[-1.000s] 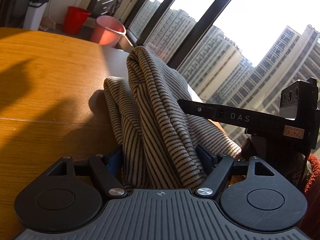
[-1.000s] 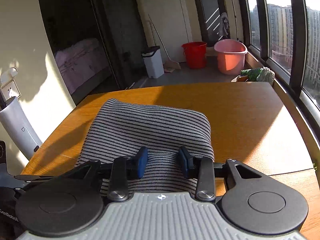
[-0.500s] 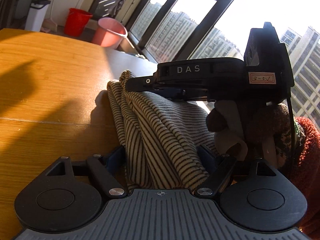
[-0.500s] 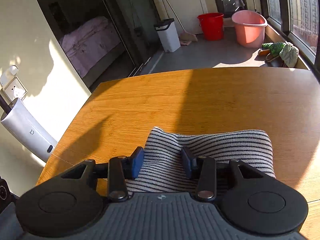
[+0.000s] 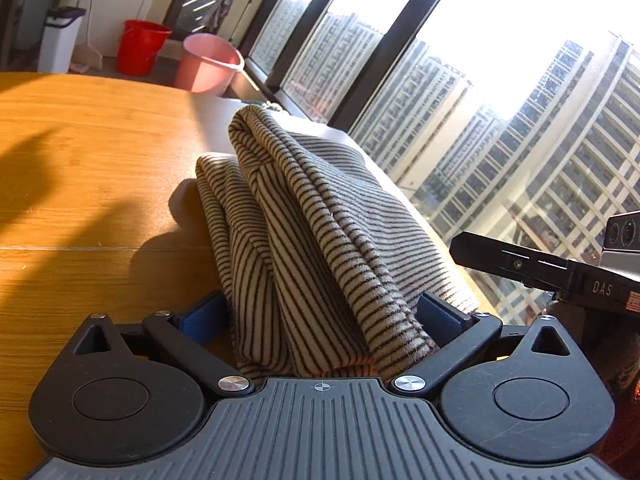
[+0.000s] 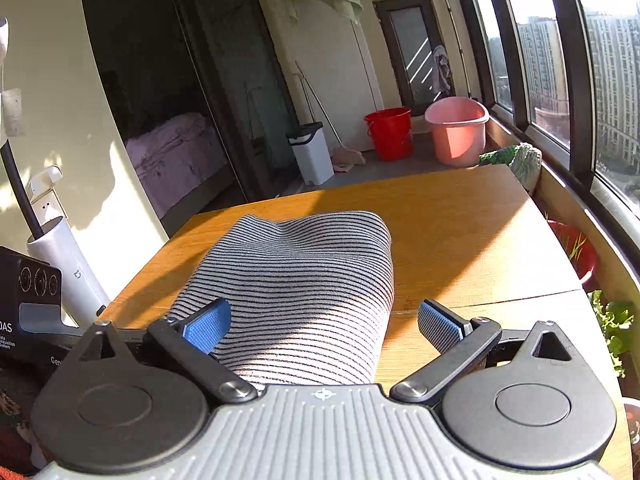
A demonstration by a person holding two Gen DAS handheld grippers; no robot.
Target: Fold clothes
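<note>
A folded grey-and-black striped garment (image 6: 304,280) lies on the wooden table (image 6: 460,240). In the left wrist view the same garment (image 5: 304,232) rises as a bunched fold between the jaws of my left gripper (image 5: 320,316). Those jaws are opening and stand wide, and the cloth fills most of the gap without being pinched. My right gripper (image 6: 324,324) is opening too. Its jaws are spread wide over the garment's near end, the left pad above the cloth and the right pad over bare table. The right gripper's body (image 5: 560,272) shows at the right edge of the left wrist view.
Beyond the table's far edge stand a red bucket (image 6: 388,132), a pink basin (image 6: 458,128) and a white bin (image 6: 310,152). Windows run along the right, with potted plants (image 6: 612,320) below them. A white cylinder (image 6: 68,264) stands off the table's left edge.
The right gripper's jaws went from pinching the striped cloth to wide apart. It swung across above the garment and back to the right. The left jaws widened and the fold stands taller.
</note>
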